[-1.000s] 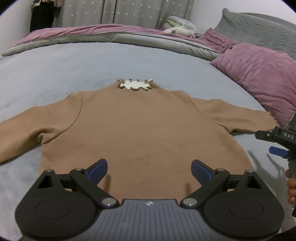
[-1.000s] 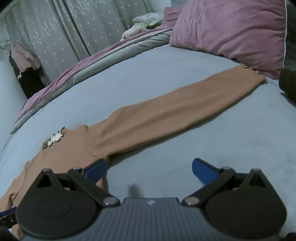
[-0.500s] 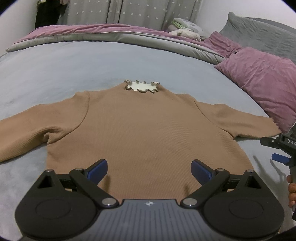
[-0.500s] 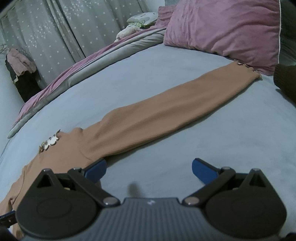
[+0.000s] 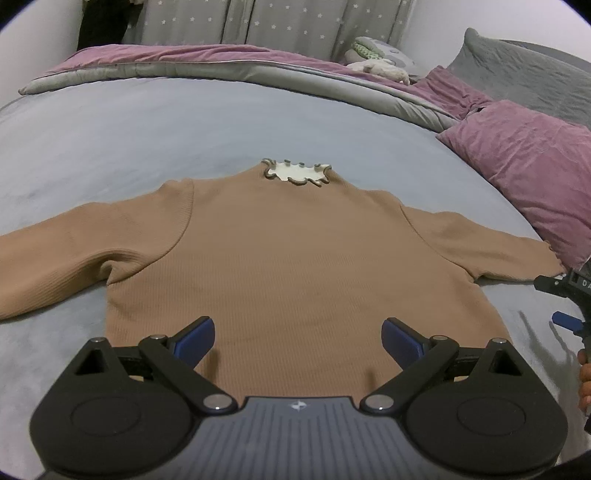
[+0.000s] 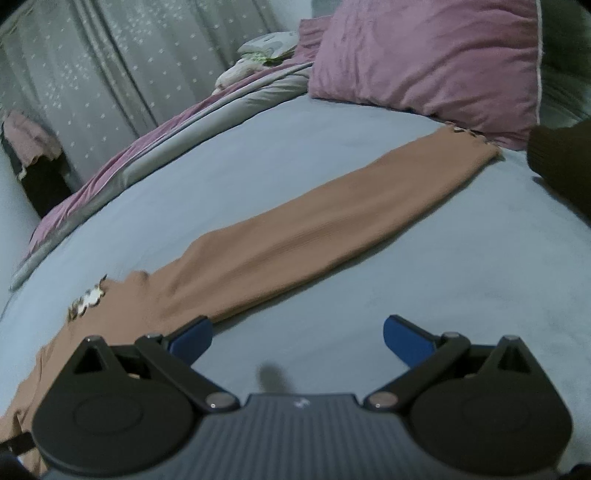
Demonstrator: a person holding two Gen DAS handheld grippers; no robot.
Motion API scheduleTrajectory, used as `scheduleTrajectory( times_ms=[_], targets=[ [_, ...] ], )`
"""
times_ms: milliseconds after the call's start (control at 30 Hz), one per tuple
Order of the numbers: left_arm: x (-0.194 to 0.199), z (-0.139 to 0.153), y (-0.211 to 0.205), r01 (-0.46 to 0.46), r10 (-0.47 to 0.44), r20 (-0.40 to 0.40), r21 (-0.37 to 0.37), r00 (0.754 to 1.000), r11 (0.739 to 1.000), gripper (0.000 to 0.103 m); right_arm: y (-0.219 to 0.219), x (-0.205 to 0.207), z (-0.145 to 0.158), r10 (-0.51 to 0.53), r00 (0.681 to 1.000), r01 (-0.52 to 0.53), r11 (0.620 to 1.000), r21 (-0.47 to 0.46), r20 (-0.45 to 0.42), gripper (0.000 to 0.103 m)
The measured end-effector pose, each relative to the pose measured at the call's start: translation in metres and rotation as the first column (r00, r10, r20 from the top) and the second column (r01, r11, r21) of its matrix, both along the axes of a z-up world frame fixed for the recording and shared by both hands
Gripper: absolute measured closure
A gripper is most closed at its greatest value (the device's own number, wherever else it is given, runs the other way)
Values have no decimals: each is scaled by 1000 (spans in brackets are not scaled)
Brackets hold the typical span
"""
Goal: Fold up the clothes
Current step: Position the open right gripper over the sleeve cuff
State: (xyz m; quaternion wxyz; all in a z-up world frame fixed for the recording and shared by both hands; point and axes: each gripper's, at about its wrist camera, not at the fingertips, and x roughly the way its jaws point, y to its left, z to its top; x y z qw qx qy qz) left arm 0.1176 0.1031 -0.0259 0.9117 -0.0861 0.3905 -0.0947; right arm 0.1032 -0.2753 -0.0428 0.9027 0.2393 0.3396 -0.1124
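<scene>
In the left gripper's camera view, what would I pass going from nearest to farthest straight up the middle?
Left gripper → tan sweater → its frilled collar → bare blue-grey bedsheet → rolled grey-and-purple duvet → star-patterned curtains.

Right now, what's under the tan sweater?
The tan sweater lies flat on the grey-blue bedspread, which shows all around it. Whatever is beneath the fabric is covered.

Bed with grey-blue sheet [image 5: 184,122] fills the frame. Rolled grey/mauve duvet [image 5: 229,64] along 12 o'clock edge, mauve pillow [image 5: 528,166] at 2 o'clock, grey pillow [image 5: 524,70] behind it. Grey star-print curtains [image 5: 277,26] at 12, white wall [image 5: 436,22] at 1. Dim light.
</scene>
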Motion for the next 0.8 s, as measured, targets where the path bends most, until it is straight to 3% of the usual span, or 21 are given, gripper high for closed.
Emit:
scheduleTrajectory(
  times_ms=[300, 467, 800],
  targets=[
    [2, 1, 8, -24, 24, 1, -9, 1000, 1000, 6, -43, 7, -13, -126, 992, 125, 990, 62, 14, 0],
    [5, 0, 13, -40, 40, -2, -16, 999, 999, 6, -78, 10, -27, -215, 975, 204, 963, 174, 48, 1],
    [7, -1, 18, -51, 51, -4, -5, 999, 999, 6, -119, 51, -43, -336, 935, 297, 916, 269, 114, 5]
  ],
)
